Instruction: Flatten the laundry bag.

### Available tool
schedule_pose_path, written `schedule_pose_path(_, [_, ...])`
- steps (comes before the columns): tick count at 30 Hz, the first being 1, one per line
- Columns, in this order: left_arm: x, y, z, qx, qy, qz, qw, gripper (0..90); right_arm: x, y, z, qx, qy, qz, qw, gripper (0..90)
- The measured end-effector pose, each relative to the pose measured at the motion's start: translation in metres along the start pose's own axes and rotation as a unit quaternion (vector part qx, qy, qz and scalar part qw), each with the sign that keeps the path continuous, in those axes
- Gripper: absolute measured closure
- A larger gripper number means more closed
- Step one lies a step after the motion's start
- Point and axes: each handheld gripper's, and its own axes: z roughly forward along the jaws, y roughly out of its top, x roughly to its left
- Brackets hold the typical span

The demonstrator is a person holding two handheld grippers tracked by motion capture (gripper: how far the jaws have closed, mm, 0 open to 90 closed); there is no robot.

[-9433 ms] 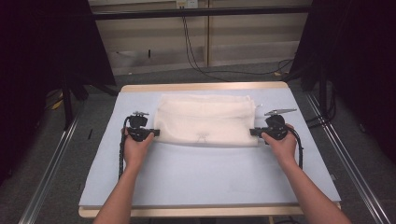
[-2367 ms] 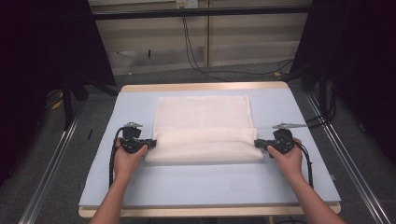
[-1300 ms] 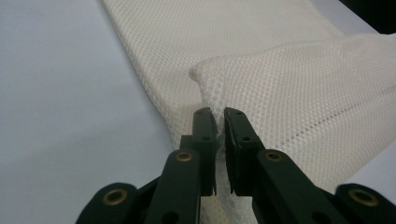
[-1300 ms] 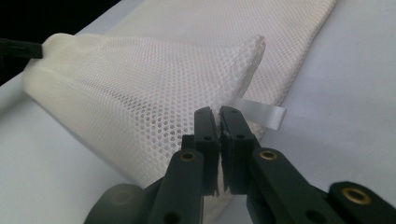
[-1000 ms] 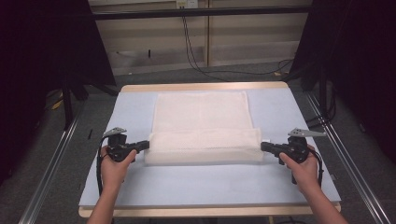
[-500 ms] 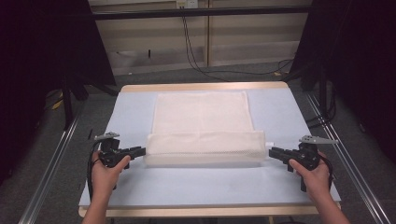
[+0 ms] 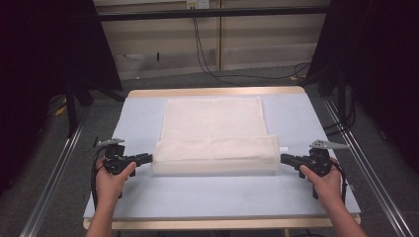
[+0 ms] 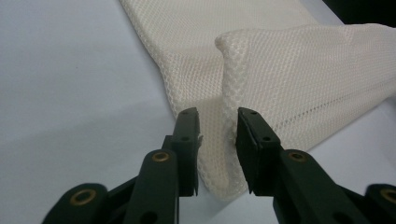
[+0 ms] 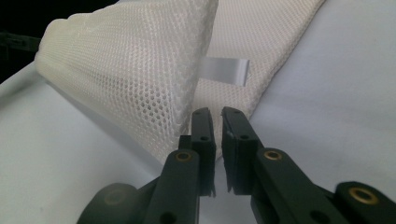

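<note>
Nearest, bare pale blue table is lying open along the person's edge, with both hands sitting low at its side margins. Beyond, the left gripper is resting with jaws apart around the folded corner of the cream mesh cloth, while the right gripper is holding its jaws narrowly apart, just off the opposite corner. Farther, the cloth's folded band is running crosswise, its single layer stretching toward the far edge with open strips either side.

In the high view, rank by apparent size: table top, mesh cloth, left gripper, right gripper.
1. table top
2. mesh cloth
3. left gripper and right gripper: they look about alike, so no ranking between them.
</note>
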Motion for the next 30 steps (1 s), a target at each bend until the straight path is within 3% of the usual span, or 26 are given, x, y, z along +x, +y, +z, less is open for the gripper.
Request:
schedule_pose_path(6, [0.004, -0.001, -0.003, -0.001, 0.008, 0.001, 1.0000, 55.6, 0.001, 0.000, 0.001, 0.002, 0.000, -0.003, 1.0000, 84.2])
schedule_pose_path(10, [0.008, -0.001, -0.009, -0.018, 0.015, -0.010, 0.9997, 53.2, 0.002, -0.002, 0.003, 0.009, -0.002, -0.009, 0.9999, 84.7])
schedule_pose_path(14, [0.009, -0.001, -0.009, -0.012, 0.030, -0.009, 0.9994, 55.0, 0.002, -0.002, 0.004, 0.013, 0.002, -0.011, 0.9998, 85.4])
schedule_pose_path(16, [0.009, -0.002, -0.007, -0.005, 0.032, -0.005, 0.9995, 61.6, 0.004, -0.003, 0.004, 0.015, 0.009, -0.011, 0.9998, 86.5])
schedule_pose_path(19, [0.006, -0.001, -0.002, 0.006, 0.015, -0.004, 0.9999, 64.7, 0.005, -0.004, 0.003, 0.019, 0.008, -0.017, 0.9997, 87.1])
schedule_pose_path(21, [0.002, -0.001, 0.001, 0.016, 0.014, 0.004, 0.9998, 66.9, 0.006, -0.005, 0.001, 0.024, 0.013, -0.013, 0.9995, 87.9])
schedule_pose_path(25, [-0.002, -0.004, 0.005, 0.027, -0.010, -0.004, 0.9996, 69.9, 0.006, -0.010, -0.002, 0.039, 0.021, -0.008, 0.9990, 87.4])
schedule_pose_path(30, [-0.002, -0.008, 0.003, 0.039, 0.007, 0.004, 0.9992, 68.4, 0.004, -0.011, -0.006, 0.038, 0.009, -0.007, 0.9992, 84.3])
